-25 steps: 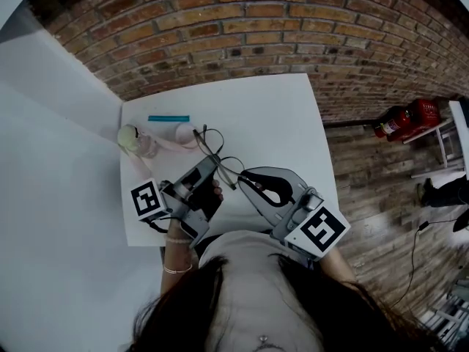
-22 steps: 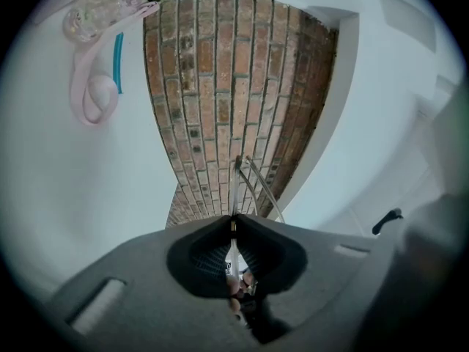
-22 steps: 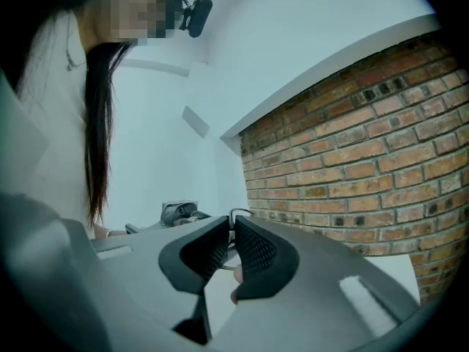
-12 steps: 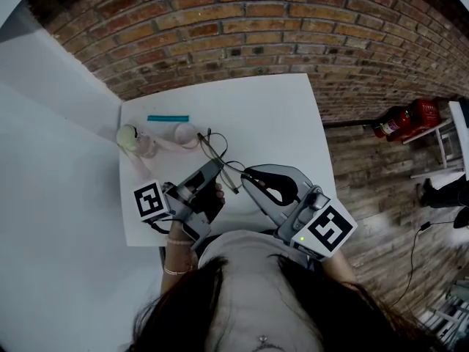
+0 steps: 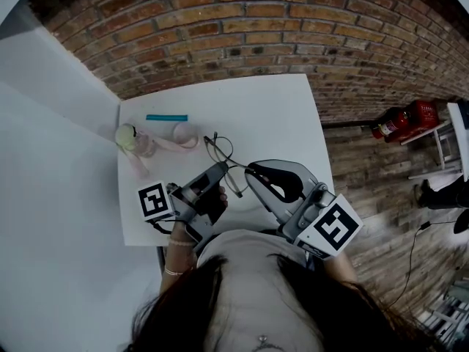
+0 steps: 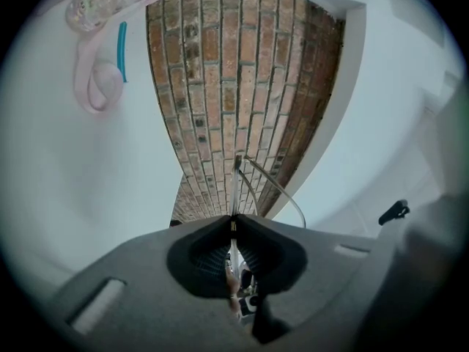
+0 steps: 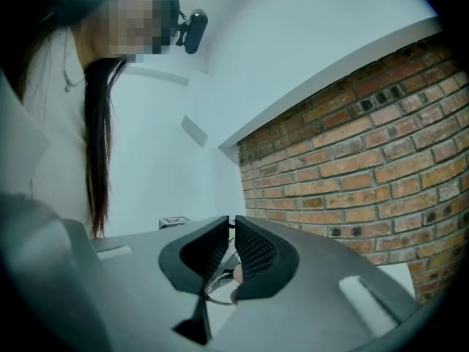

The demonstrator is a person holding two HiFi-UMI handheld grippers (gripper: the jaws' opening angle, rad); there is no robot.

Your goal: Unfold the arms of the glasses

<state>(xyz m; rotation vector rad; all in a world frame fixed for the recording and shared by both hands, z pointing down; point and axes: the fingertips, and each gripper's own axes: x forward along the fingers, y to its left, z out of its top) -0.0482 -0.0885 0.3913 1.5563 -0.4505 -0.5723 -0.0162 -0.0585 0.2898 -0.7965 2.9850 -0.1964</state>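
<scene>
The thin wire-framed glasses [image 5: 220, 151] hang just above the white table [image 5: 278, 116], between my two grippers. My left gripper [image 5: 222, 167] is shut on one part of the frame. In the left gripper view the wire [image 6: 234, 185] rises straight out of the shut left gripper [image 6: 233, 222] and curves off to the right. From the right, my right gripper [image 5: 250, 169] is shut on a thin arm of the glasses. The right gripper view shows the right gripper [image 7: 231, 222] pressed almost together, with a piece of the glasses [image 7: 218, 277] behind the jaws.
At the table's far left lie a teal stick [image 5: 167, 117], a pink band [image 5: 183, 136] and a clear bottle with a pale green cap [image 5: 132, 139]. A brick wall [image 5: 293, 28] runs behind the table. Red extinguishers [image 5: 401, 119] stand on the wooden floor to the right.
Both grippers have shifted slightly to the right with the glasses. The right gripper has drawn away from the left one, and the glasses frame now stands out more above the grippers.
</scene>
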